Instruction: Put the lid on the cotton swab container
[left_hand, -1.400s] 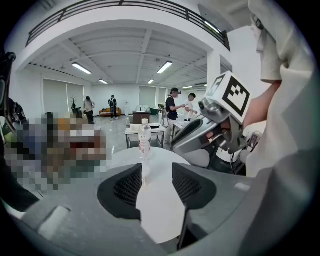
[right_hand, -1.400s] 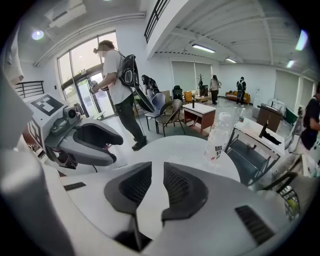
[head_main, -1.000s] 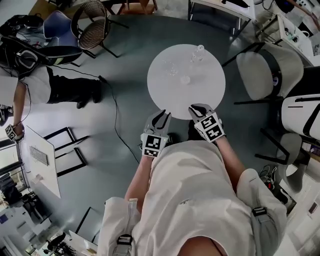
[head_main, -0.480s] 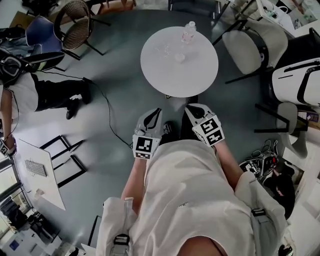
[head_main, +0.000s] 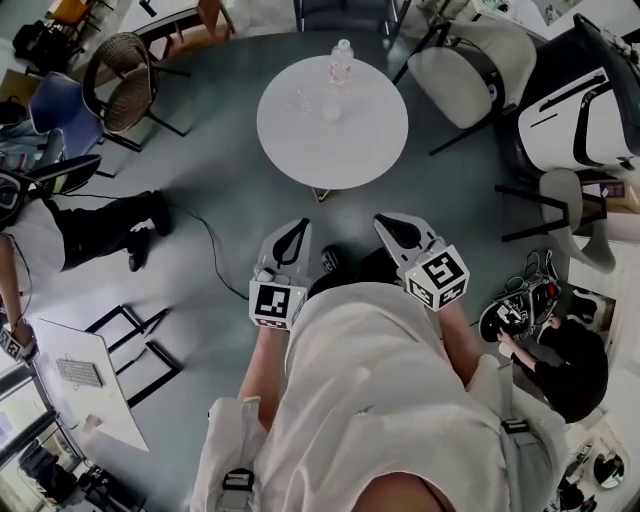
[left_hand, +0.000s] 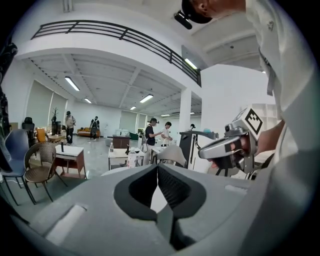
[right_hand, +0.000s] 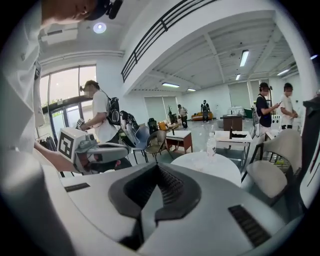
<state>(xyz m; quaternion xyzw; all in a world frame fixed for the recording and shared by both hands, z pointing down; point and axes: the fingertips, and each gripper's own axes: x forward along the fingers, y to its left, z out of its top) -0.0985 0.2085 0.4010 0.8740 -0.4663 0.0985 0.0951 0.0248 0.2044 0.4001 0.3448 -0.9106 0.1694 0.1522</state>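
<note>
A round white table stands ahead of me, well beyond both grippers. On it sit a small clear cotton swab container, a small pale round lid beside it, and a water bottle. My left gripper is held low in front of my body, its jaws closing to shut with nothing between them. My right gripper is level with it, jaws likewise closing to shut on nothing. The right gripper view shows the table and the bottle far off.
Grey floor lies between me and the table. Chairs stand around it: a wicker chair at the left, white chairs at the right. A person in dark trousers is at the left, with a cable on the floor. Other people stand in the background.
Both grippers' jaws have closed from partly open to shut. The table has slid further away, from touching the gripper tips to well ahead of them.
</note>
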